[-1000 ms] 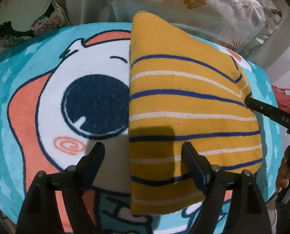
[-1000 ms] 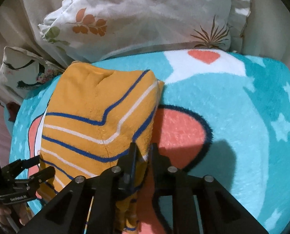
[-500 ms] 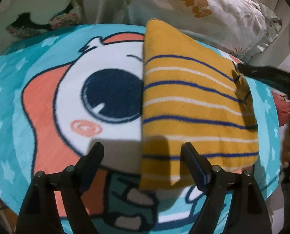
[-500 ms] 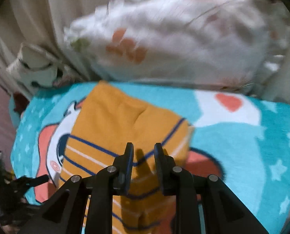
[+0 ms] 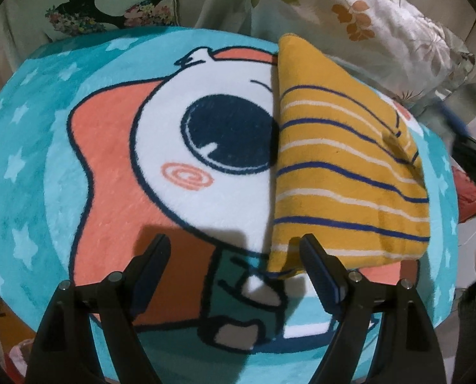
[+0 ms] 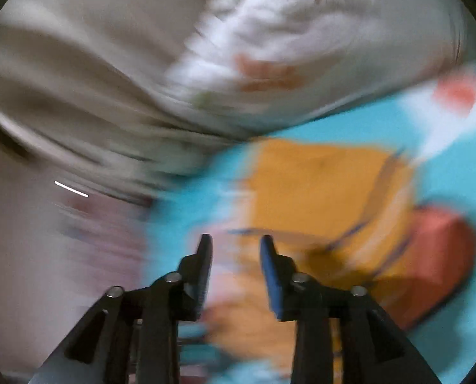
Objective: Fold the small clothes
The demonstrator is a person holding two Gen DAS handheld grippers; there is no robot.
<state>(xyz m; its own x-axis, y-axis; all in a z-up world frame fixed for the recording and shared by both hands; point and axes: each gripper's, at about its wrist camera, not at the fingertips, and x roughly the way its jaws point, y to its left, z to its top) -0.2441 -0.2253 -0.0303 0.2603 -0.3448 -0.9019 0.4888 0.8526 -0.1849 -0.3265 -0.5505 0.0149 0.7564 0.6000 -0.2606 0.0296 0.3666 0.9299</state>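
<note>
Right gripper let go of the folded yellow garment and swung clear

The right gripper [image 6: 236,244], which a second earlier had been pinched on the near right edge of the yellow striped garment [image 5: 343,166], had just been opening; its fingers stood apart with nothing between them, and its view was smeared by fast motion. The garment lay folded into a narrow panel on the right half of the cartoon blanket [image 5: 116,166], just short of the leaf-print pillow [image 5: 382,32]. The left gripper [image 5: 234,249] hung over the near end, fingers wide apart and empty, having drifted left so that only its right finger overlapped the cloth. This fold looked finished to me.
</note>
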